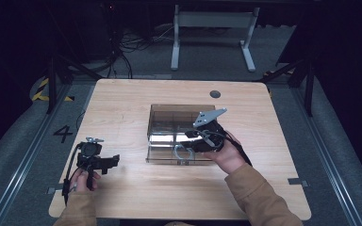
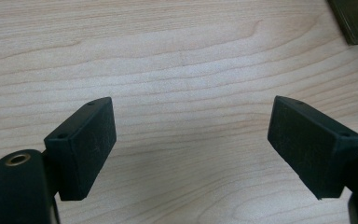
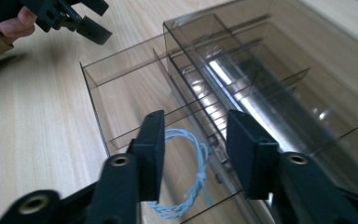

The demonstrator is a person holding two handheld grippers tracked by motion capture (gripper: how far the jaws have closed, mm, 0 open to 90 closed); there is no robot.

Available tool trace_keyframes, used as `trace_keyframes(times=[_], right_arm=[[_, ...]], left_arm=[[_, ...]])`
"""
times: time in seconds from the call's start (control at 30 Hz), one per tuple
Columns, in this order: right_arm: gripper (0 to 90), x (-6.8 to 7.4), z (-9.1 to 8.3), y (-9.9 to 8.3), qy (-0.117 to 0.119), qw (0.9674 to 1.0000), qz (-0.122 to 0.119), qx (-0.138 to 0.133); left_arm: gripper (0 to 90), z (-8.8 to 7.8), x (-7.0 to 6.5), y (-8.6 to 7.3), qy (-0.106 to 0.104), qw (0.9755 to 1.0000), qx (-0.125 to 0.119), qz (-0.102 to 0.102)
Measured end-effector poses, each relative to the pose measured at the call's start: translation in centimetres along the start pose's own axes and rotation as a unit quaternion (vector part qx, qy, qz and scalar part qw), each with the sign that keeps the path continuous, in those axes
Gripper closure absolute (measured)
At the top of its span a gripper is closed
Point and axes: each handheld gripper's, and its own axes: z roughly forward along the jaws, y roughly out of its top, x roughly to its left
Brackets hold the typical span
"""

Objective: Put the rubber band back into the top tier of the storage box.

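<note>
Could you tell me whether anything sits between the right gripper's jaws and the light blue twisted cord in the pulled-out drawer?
Nothing visible does: the right gripper hangs open directly above the light blue twisted cord in the clear smoky plastic drawer.

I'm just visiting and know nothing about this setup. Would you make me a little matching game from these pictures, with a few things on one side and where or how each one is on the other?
Things:
1. left tongs
2. right tongs
3. light blue cord
4. smoky clear organizer box

Places or states:
A. lying coiled in the pulled-out drawer
B. open over bare wood, near the table's left front
C. standing at the middle of the table, drawer pulled out toward the person
D. open, poised over the drawer, cord seen between the jaws

Pairs: 1-B, 2-D, 3-A, 4-C
</note>
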Motion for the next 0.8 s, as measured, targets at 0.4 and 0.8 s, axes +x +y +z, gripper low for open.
trace_keyframes(times=[0.4, 0.8], right_arm=[[50.1, -0.1, -3.2, 0.2, -0.024, 0.9995, 0.006, -0.019], [50.8, -1.4, -6.6, -1.4, -0.052, 0.9976, 0.039, -0.024]], left_arm=[[16.1, 0.0, 0.0, 0.1, -0.002, 1.0000, -0.002, 0.000], [16.0, 0.3, -0.2, 0.6, -0.009, 1.0000, -0.004, 0.001]])
